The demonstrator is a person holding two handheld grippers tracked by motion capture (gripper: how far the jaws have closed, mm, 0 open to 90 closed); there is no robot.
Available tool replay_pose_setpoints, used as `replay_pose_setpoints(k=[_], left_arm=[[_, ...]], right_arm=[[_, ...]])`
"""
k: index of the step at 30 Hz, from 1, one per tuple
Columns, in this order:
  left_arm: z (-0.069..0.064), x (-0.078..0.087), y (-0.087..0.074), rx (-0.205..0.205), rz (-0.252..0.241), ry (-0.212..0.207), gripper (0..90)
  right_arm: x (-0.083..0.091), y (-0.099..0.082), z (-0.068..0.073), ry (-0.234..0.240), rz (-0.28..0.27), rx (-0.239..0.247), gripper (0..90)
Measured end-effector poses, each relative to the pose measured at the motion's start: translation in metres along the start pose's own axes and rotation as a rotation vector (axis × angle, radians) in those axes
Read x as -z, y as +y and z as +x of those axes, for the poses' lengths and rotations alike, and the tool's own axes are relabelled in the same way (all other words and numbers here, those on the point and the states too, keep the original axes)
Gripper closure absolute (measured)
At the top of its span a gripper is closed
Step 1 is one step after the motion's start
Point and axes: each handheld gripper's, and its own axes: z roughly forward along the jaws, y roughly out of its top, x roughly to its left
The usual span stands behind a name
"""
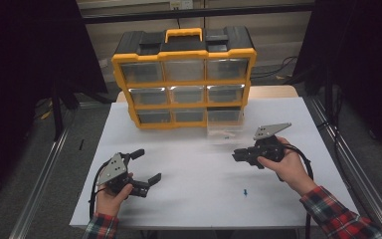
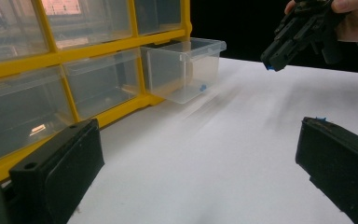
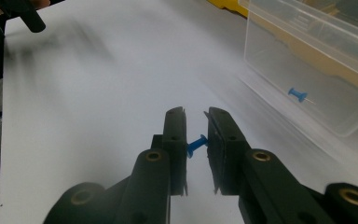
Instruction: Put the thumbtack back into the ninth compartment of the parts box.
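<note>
We saw the right gripper (image 3: pixel 196 140) with its two black jaws drawn close together, pinching a small blue plastic push pin (image 3: pixel 196 145) crosswise between the pads. In the high view the right hand (image 1: pixel 286 167) gripped it from behind, forearm in a red plaid sleeve (image 1: pixel 339 215) angled in from the lower right, jaws pointing left and slightly toward the cabinet, above the white table top (image 1: pixel 194 164). Just ahead stood a clear plastic drawer (image 3: pixel 317 60), pulled out of the bottom row of the yellow-framed drawer cabinet (image 1: pixel 184 79); a second blue push pin (image 3: pixel 298 95) lay inside it. A third blue pin (image 1: pixel 246 192) lay on the table nearer the person.

The left gripper (image 1: pixel 146 167) had its jaws spread wide with nothing between them. The left hand (image 1: pixel 112 194) held it low over the near left part of the table, jaws pointing right, well apart from the right one.
</note>
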Motion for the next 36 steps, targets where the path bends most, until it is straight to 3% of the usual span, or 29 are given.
replay_pose_setpoints(k=[36], left_arm=[[-0.001,0.0,0.0,0.011,-0.004,-0.001,0.5]], right_arm=[[-0.003,0.027,-0.013,-0.012,-0.021,-0.008,78.9]])
